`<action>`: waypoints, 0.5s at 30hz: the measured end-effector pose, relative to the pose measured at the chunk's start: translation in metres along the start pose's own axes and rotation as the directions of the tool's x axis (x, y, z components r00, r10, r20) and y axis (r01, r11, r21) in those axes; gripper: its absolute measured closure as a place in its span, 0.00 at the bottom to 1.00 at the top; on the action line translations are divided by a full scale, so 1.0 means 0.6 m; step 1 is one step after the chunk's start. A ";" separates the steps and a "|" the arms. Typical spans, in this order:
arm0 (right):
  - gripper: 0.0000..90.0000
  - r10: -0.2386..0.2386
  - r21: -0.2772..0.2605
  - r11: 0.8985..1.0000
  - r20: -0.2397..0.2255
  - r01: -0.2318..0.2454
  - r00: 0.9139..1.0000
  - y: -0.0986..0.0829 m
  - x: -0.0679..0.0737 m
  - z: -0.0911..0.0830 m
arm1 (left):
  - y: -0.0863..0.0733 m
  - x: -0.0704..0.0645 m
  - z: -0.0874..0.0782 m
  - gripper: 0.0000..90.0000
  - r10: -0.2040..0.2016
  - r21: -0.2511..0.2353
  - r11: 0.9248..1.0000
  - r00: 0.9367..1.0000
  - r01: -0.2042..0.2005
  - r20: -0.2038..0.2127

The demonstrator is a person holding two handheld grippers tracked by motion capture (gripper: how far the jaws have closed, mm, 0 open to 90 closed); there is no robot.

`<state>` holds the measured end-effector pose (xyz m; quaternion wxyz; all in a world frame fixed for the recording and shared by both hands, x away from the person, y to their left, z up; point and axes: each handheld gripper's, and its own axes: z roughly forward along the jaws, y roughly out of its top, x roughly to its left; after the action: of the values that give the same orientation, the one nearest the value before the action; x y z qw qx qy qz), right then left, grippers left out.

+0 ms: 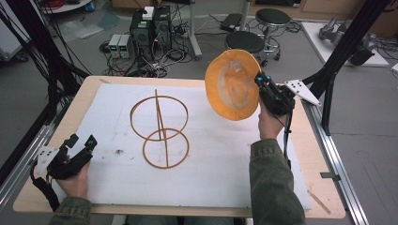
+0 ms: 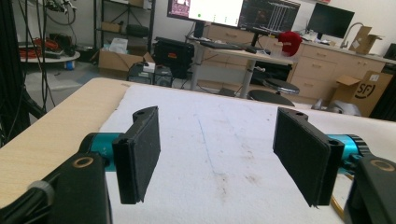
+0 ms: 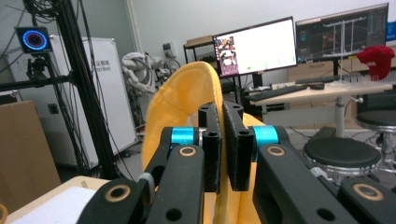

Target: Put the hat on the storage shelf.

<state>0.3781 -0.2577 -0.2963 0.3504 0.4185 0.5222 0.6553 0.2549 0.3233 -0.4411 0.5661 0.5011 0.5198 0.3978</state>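
An orange hat (image 1: 233,84) hangs in the air over the table's far right, its open underside facing the camera. My right gripper (image 1: 259,80) is shut on the hat's brim; in the right gripper view the yellow-orange cloth (image 3: 187,100) is pinched between the two black jaws (image 3: 222,140). A wooden stand (image 1: 159,129) of two rings joined by slanted rods lies flat in the middle of the white mat (image 1: 211,164). My left gripper (image 1: 80,144) rests at the table's near left, open, with nothing between its pads (image 2: 140,154).
The wooden table edge (image 1: 324,164) runs beside a metal rail on the right. Black frame poles (image 1: 347,42) rise at the right and left. Stools (image 1: 245,42) and computer boxes (image 1: 150,28) stand on the floor behind the table.
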 end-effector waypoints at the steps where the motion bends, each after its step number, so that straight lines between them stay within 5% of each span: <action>1: 0.96 -0.007 -0.007 1.000 0.001 0.007 1.000 0.005 0.002 0.000 | 0.000 0.000 0.000 0.36 0.000 0.000 1.000 1.000 0.000 0.000; 15: 0.96 -0.050 -0.072 0.996 -0.026 0.048 0.998 0.053 0.041 0.003 | 0.001 0.002 -0.001 0.36 -0.010 -0.007 1.000 1.000 0.010 0.002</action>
<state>0.3694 -0.2417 -0.2604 0.3736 0.3835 0.5135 0.6705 0.2544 0.3245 -0.4408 0.5703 0.4970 0.5204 0.3962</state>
